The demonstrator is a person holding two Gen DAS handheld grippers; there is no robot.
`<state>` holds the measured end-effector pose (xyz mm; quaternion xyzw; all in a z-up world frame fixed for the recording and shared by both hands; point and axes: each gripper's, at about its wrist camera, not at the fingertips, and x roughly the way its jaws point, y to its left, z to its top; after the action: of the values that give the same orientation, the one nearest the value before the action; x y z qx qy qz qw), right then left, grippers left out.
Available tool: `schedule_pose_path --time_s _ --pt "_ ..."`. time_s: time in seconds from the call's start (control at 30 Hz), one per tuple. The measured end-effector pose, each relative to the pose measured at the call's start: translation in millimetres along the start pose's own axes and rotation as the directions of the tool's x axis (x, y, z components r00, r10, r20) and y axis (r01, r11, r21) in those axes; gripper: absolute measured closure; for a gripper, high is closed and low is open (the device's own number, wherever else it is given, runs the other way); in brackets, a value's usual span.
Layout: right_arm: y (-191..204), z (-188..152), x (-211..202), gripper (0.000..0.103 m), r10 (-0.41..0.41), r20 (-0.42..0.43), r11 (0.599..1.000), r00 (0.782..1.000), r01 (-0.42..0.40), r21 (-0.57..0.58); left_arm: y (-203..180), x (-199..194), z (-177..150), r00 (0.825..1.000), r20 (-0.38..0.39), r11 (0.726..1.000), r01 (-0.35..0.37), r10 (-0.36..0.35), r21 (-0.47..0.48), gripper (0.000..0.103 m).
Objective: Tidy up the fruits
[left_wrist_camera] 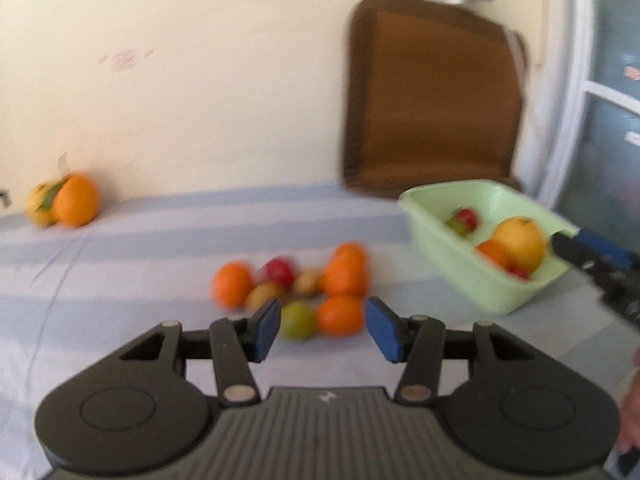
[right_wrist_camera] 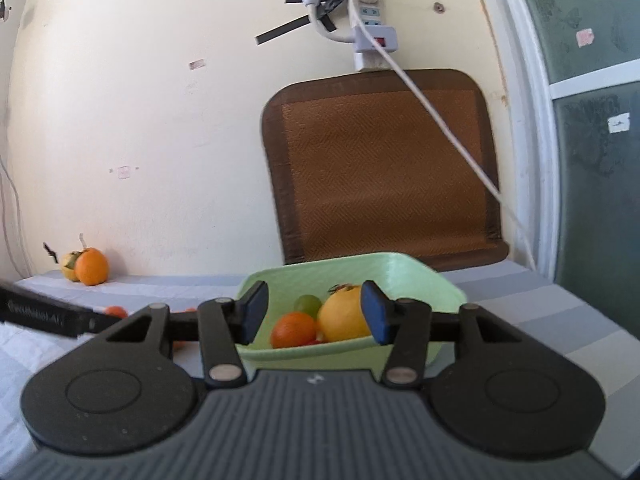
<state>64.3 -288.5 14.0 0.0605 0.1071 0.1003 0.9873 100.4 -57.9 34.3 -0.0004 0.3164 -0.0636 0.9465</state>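
Note:
A pile of loose fruit lies on the striped cloth in the left wrist view: three oranges (left_wrist_camera: 343, 274), a red apple (left_wrist_camera: 280, 270), a green fruit (left_wrist_camera: 297, 320) and brownish ones (left_wrist_camera: 264, 294). My left gripper (left_wrist_camera: 322, 330) hangs just short of this pile, open, with nothing between its blue pads. To the right stands a pale green basin (left_wrist_camera: 496, 292) holding a big yellow fruit (left_wrist_camera: 519, 243), an orange (left_wrist_camera: 493, 253) and an apple (left_wrist_camera: 464, 220). My right gripper (right_wrist_camera: 314, 312) is open and empty at the near rim of the basin (right_wrist_camera: 400, 270), with the yellow fruit (right_wrist_camera: 344, 318) beyond its pads.
An orange (right_wrist_camera: 92, 266) and a yellow leafy fruit (right_wrist_camera: 70, 266) sit apart by the wall at far left. A brown mat (right_wrist_camera: 380, 168) leans on the wall behind the basin. A white cable (right_wrist_camera: 440, 120) hangs from a power strip. A glass door frame (right_wrist_camera: 536, 140) bounds the right side.

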Motion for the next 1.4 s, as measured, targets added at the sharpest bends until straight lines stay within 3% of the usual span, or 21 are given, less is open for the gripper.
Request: schedule_pose_path --time_s 0.2,0.3,0.47,0.7,1.4 --pt "38 -1 -10 0.049 0.096 -0.018 0.995 0.995 -0.096 -0.020 38 -2 -20 0.996 -0.018 0.994 -0.094 0.093 -0.058 0.055" --pt "59 -6 -9 0.050 0.170 -0.070 0.985 0.983 -0.171 -0.012 49 -1 -26 0.992 -0.016 0.989 -0.128 0.127 -0.071 0.051" --pt "85 -14 2 0.050 0.225 -0.148 0.974 0.963 -0.227 0.002 64 1 -34 0.985 -0.018 0.982 -0.174 0.173 -0.077 0.051" --pt "97 -25 16 0.050 0.214 -0.242 0.975 0.947 -0.220 0.000 76 0 -36 0.984 -0.004 0.979 -0.180 0.181 -0.098 0.051" --pt "89 -28 11 0.049 0.211 -0.223 0.977 0.952 -0.204 0.056 62 -5 -41 0.979 0.014 0.977 -0.203 0.204 -0.064 0.048"
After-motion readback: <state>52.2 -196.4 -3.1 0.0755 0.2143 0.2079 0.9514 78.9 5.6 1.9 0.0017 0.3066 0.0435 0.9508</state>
